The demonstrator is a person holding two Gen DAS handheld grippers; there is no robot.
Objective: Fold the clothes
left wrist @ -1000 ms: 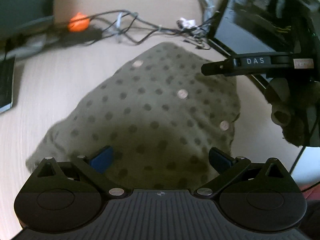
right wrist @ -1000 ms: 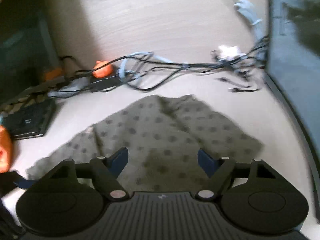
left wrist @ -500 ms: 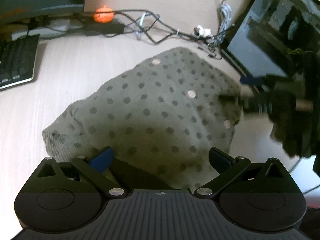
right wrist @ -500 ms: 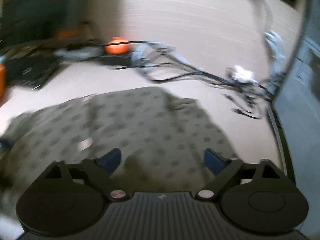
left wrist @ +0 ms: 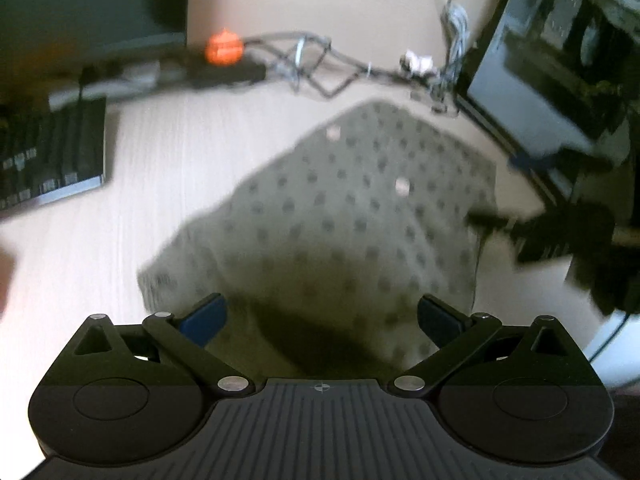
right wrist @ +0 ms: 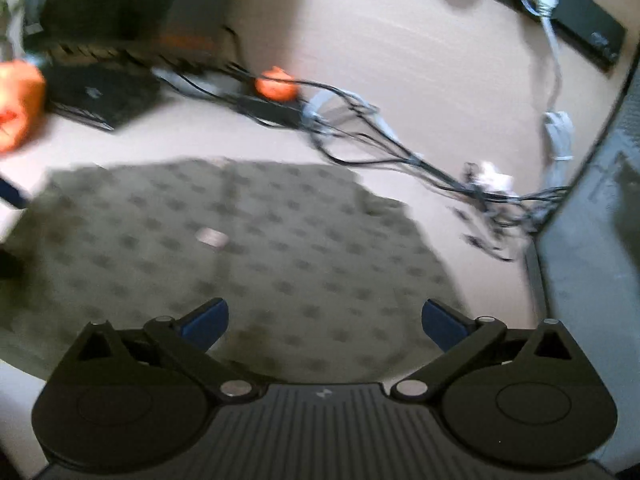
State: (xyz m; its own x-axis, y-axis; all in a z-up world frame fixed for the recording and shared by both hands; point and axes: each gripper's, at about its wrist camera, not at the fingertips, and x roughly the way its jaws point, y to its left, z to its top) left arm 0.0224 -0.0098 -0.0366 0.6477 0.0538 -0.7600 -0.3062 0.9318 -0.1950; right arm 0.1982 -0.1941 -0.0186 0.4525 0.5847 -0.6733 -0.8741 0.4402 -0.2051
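Right now the big wooden desk (left wrist: 160, 184) holds a green spotted garment (left wrist: 360, 216) lying in a soft heap. Behind it runs a messy bunch of cables (right wrist: 360, 128) with an orange thing (left wrist: 224, 49) beside them. The left gripper (left wrist: 320, 320) is above the near edge of the cloth, fingers spread wide, holding nothing. The right gripper (right wrist: 324, 320) is also over the cloth, spread wide and empty.

Pale desk (left wrist: 168, 184); dotted garment (left wrist: 352, 216), cables (right wrist: 360, 136), keyboard (left wrist: 52, 156)
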